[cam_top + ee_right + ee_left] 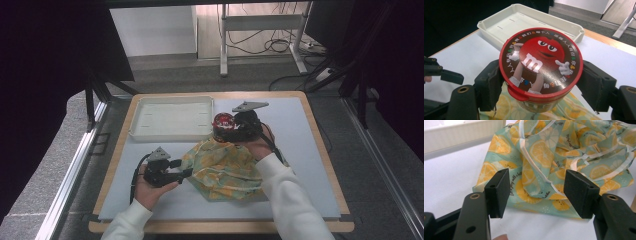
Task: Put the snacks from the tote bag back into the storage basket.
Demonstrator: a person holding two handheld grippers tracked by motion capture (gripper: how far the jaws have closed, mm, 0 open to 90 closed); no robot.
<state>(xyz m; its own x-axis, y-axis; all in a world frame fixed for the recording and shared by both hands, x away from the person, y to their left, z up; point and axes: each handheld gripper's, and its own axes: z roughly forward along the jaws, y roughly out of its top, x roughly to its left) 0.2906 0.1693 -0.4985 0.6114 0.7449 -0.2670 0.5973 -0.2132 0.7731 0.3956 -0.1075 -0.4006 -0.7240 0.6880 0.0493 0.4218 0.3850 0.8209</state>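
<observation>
Red M&M's tub (540, 66), right claw (540, 82) gripping

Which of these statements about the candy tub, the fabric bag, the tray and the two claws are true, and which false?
1. The right claw grips the round candy tub by its sides. True.
2. The left claw is clamped on the lemon-print fabric bag. False: its jaws stand open, apart from the bag.
3. The white tray holds the tub. False: the tub is held beside the tray, above the bag.
4. The tub's red-rimmed lid is on. True.
</observation>
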